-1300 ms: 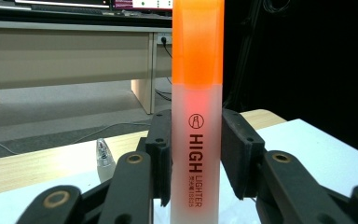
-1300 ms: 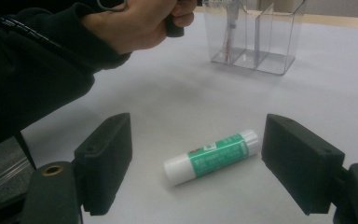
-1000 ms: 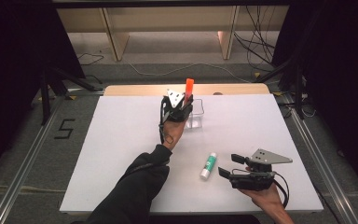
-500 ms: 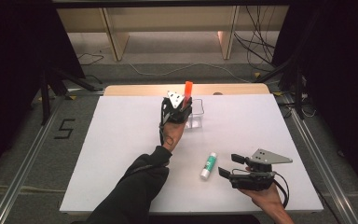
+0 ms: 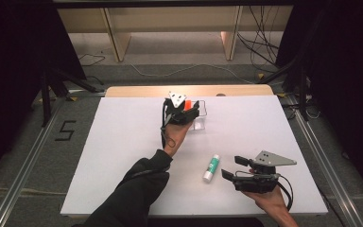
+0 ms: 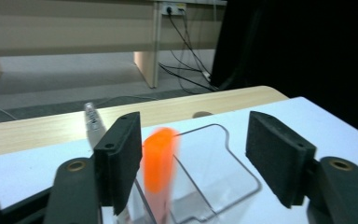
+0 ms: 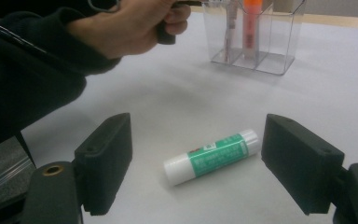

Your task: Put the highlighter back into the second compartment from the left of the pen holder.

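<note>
A: High view puts the left tool [image 5: 189,109] right over the clear holder [image 5: 200,115] at the far side of the white surface [image 5: 123,142]. Why there?

B: Looks like it is dropping the orange marker [image 6: 159,161] into a compartment. From the left gripper view the jaws have just been opening; the marker stands nearly upright between them, close to one pad, and it looks blurred, so I judge it freed and sliding down rather than gripped.

A: Anything already in the holder?

B: A slim pen [image 6: 92,122] sits in the next compartment, tilted against the wall.

A: And the right tool [image 5: 230,168]?

B: Released, jaws wide and empty. It rests low on the near part of the surface, pointed at the glue stick [image 7: 212,156], which lies on its side between the two pads without touching either. That lineup suggests the stick is the next item to pick up.

A: Is the stick near the holder?

B: No, well apart.
</note>
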The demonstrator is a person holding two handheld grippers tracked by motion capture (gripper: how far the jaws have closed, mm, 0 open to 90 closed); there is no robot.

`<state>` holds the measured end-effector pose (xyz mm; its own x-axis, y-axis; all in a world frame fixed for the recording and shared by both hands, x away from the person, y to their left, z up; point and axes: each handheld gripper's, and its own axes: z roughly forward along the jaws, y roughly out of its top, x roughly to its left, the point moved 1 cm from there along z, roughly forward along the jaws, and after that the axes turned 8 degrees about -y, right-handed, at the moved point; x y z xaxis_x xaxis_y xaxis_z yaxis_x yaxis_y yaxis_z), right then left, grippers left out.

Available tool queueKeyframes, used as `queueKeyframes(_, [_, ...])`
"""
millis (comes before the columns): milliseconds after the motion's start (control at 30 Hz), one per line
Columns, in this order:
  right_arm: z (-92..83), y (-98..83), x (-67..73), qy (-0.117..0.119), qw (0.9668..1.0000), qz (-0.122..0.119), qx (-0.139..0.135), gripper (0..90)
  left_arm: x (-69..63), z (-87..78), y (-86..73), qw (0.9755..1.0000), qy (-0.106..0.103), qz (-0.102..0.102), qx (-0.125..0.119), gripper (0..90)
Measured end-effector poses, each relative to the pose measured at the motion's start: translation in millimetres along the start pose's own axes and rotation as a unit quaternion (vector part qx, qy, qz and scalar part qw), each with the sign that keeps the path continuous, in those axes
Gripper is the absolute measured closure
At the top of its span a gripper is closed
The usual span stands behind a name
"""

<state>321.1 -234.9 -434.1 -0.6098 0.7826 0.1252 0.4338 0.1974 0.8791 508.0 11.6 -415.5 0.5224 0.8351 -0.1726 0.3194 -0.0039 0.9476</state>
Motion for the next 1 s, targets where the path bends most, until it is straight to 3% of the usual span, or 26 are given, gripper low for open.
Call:
queueKeyframes(200, [0.1,0.1,0.0,-0.001,1.0,0.0,0.001,25.5,-2.7,-21.5,11.3,0.9981,-0.042,0.013,0.043,28.9])
queueKeyframes(633, [-0.5,0.3,-1.3,-0.006,1.0,0.001,0.0,25.4,1.9,-55.3,12.2,0.9938,-0.077,0.002,0.081,26.2])
queueKeyframes(967, [-2.2,0.8,-2.7,-0.012,0.9999,0.004,-0.001,25.4,-5.6,-73.3,5.5,0.9868,-0.1,0.015,0.127,25.3])
queueKeyframes(1000, [-2.7,0.8,-3.2,-0.013,0.9999,0.004,-0.002,25.4,-6.5,-76.1,2.3,0.9849,-0.104,0.013,0.138,25.1])
